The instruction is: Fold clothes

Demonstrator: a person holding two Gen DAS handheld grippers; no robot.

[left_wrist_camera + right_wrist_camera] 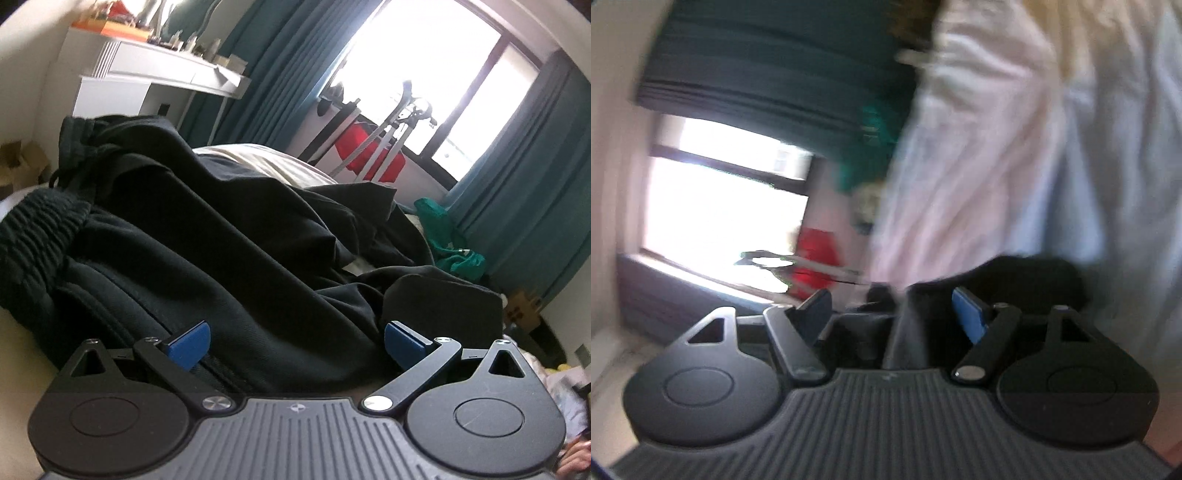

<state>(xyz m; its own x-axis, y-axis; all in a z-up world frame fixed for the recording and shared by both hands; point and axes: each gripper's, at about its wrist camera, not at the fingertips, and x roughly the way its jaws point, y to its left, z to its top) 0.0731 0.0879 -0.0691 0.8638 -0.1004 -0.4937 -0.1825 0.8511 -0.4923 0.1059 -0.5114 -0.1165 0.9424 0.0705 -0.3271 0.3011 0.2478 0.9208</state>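
Note:
A black garment (221,236) with a ribbed elastic waistband (37,229) lies crumpled on the bed, filling the left wrist view. My left gripper (297,341) is open, low over the garment, its blue pads (192,345) on either side of a fold and apart from it. The right wrist view is blurred by motion. My right gripper (892,314) is open, with a dark piece of cloth (1015,277) just beyond its right pad (969,319). I cannot tell whether it touches the cloth.
Pale bed sheet (1034,147) under the clothes. A green garment (447,240) lies at the bed's far side. White desk (159,74) at back left, teal curtains (535,177), bright window (424,66), red bag on a stand (369,155), cardboard box (521,306) at right.

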